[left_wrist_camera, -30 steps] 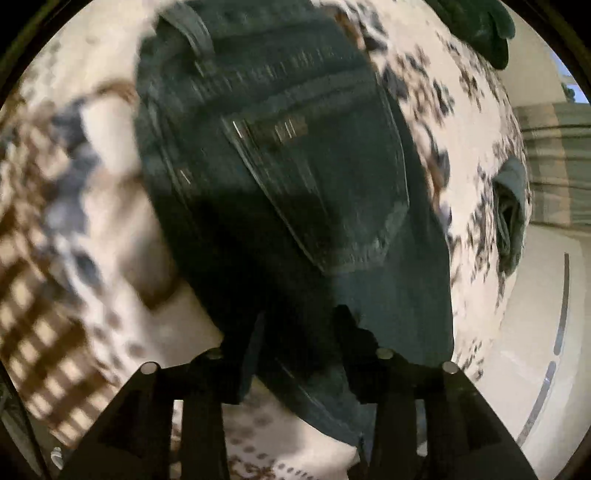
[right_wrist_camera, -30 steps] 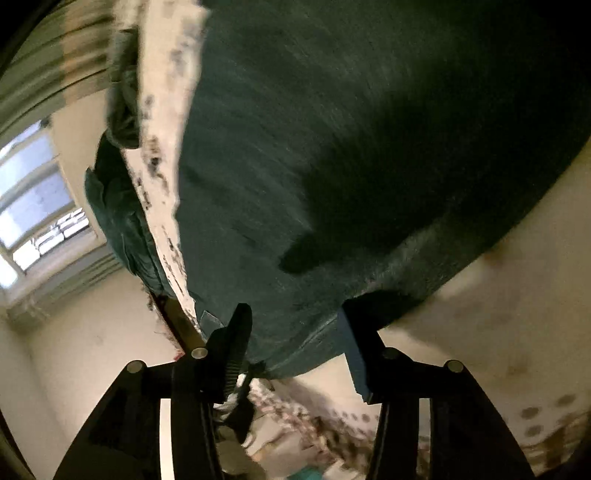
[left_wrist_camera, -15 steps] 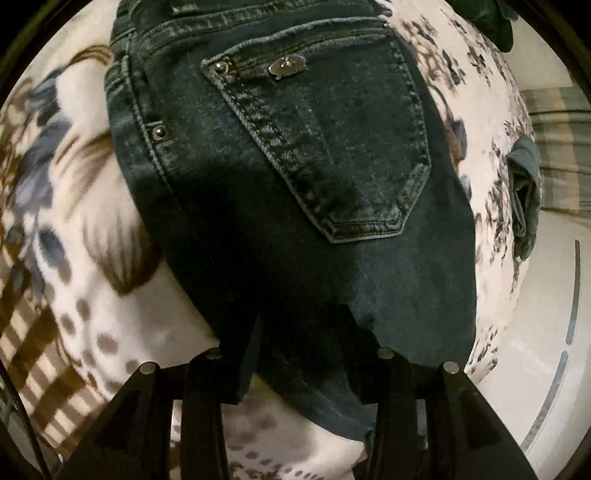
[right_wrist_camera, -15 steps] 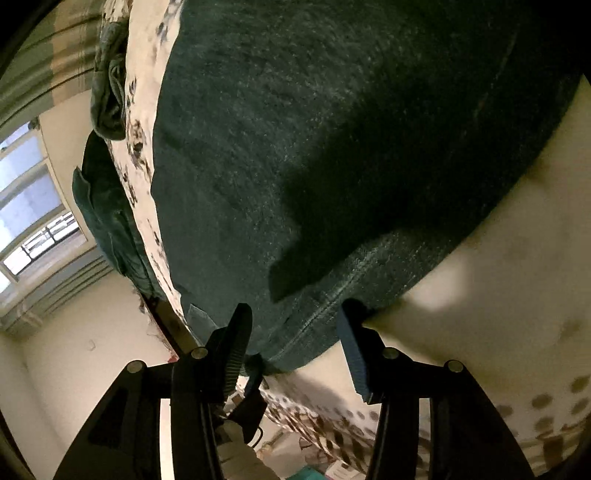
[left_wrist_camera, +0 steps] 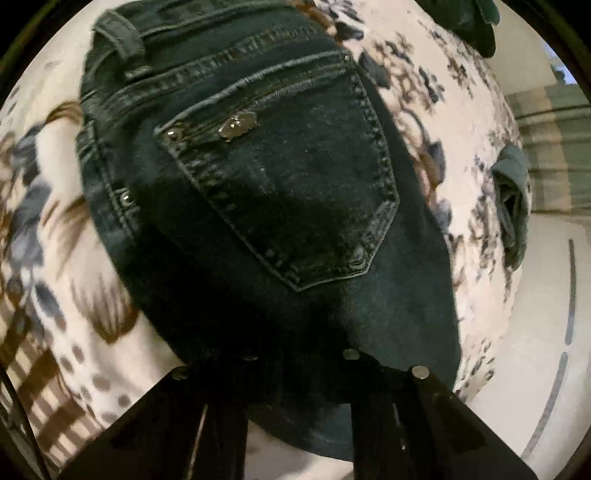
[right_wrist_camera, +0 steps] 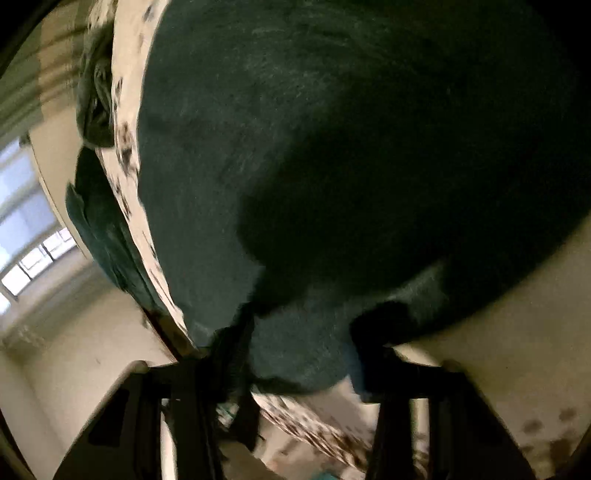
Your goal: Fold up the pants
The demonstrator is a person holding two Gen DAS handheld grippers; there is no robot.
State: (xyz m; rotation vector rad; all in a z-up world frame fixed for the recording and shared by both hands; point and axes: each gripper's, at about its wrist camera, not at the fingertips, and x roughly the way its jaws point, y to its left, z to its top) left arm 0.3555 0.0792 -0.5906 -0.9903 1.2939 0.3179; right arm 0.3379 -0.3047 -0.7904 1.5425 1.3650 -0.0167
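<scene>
Dark blue jeans [left_wrist_camera: 280,206] lie folded on a white blanket with a brown and blue pattern [left_wrist_camera: 62,295]. The left wrist view shows the waistband, a belt loop and a back pocket with a metal tag. My left gripper [left_wrist_camera: 295,354] is open, its two fingers spread over the near edge of the jeans, dark against the cloth. In the right wrist view the jeans [right_wrist_camera: 295,147] fill most of the frame. My right gripper [right_wrist_camera: 301,332] is open, its fingers on either side of the near denim edge.
Dark green clothes lie at the far edge of the bed [left_wrist_camera: 511,206] and at the top right [left_wrist_camera: 465,22]. They also show in the right wrist view [right_wrist_camera: 92,99]. Beyond the bed are a pale floor [left_wrist_camera: 546,350], a striped curtain and a window [right_wrist_camera: 22,236].
Both grippers have moved in closer over the near edge of the jeans. The jeans lie in the same place. Both grippers stay open.
</scene>
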